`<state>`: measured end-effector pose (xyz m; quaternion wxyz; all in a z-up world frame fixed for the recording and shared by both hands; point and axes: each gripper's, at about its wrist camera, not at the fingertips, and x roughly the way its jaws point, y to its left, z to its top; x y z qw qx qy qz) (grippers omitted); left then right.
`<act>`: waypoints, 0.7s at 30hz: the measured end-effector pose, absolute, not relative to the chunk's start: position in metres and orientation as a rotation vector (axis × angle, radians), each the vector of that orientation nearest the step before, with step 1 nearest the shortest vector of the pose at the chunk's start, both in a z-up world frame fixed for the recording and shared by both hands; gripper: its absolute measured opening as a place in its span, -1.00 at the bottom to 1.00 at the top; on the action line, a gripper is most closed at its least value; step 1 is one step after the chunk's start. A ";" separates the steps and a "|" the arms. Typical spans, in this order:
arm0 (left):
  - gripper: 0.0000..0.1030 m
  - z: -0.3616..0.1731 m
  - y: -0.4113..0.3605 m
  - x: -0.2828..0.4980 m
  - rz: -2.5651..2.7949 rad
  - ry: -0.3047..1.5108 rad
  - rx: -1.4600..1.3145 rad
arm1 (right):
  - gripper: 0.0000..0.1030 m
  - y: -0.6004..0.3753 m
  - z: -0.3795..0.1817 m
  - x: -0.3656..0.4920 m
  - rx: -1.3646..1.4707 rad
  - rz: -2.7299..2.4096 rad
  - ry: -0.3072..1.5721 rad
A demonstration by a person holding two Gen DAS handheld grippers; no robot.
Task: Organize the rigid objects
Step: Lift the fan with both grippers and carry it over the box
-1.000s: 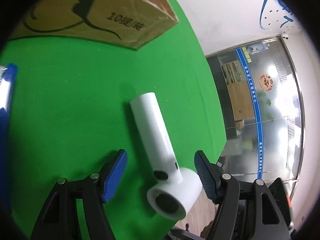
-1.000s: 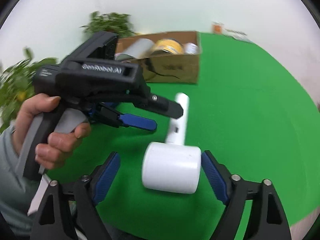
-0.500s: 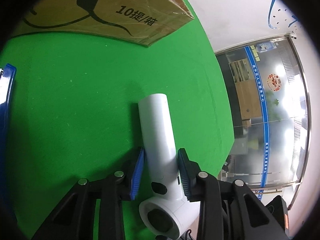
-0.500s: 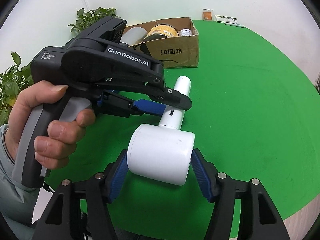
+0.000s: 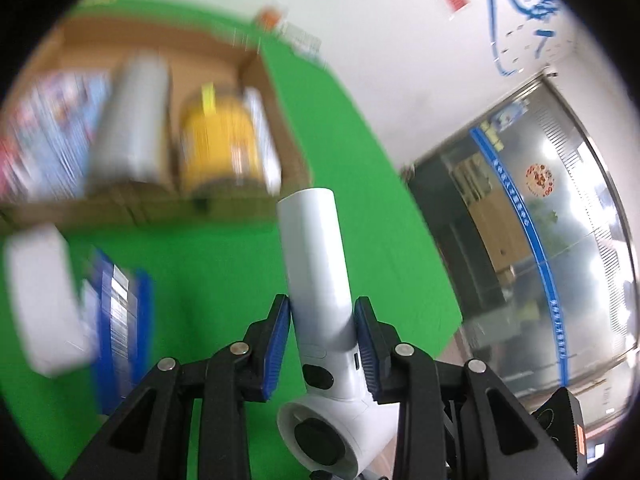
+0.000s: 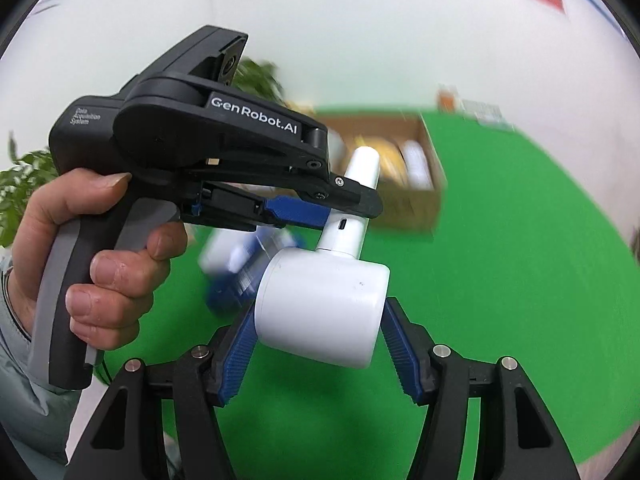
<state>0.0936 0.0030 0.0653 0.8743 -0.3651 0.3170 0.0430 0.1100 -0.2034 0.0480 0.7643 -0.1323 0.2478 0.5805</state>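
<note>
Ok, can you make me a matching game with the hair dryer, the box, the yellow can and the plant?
Things:
1. hair dryer
2. box
3. yellow can
4. plant

Places:
A. lying inside the box
B. held by both grippers
C. beside the hand, at the left edge
D. on the green table, behind the dryer

Pairs: 1-B, 2-D, 3-A, 4-C

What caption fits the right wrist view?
Both grippers carry a white hair dryer above the green table toward the cardboard box.
</note>
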 end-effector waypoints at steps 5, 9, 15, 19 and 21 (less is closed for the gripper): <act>-0.39 0.134 0.026 0.049 0.170 0.554 -0.686 | 0.15 -0.176 0.111 0.085 -0.237 1.346 0.383; -0.39 0.187 0.045 0.024 0.240 0.503 -0.593 | 0.15 -0.147 0.153 0.071 -0.200 1.402 0.312; -0.39 0.215 0.095 0.022 0.295 0.516 -0.562 | 0.15 -0.084 0.188 0.066 -0.201 1.457 0.339; -0.39 0.196 0.138 0.028 0.292 0.550 -0.611 | 0.15 -0.032 0.182 0.072 -0.235 1.464 0.404; -0.38 0.178 0.166 0.032 0.296 0.574 -0.650 | 0.15 -0.004 0.175 0.078 -0.249 1.469 0.448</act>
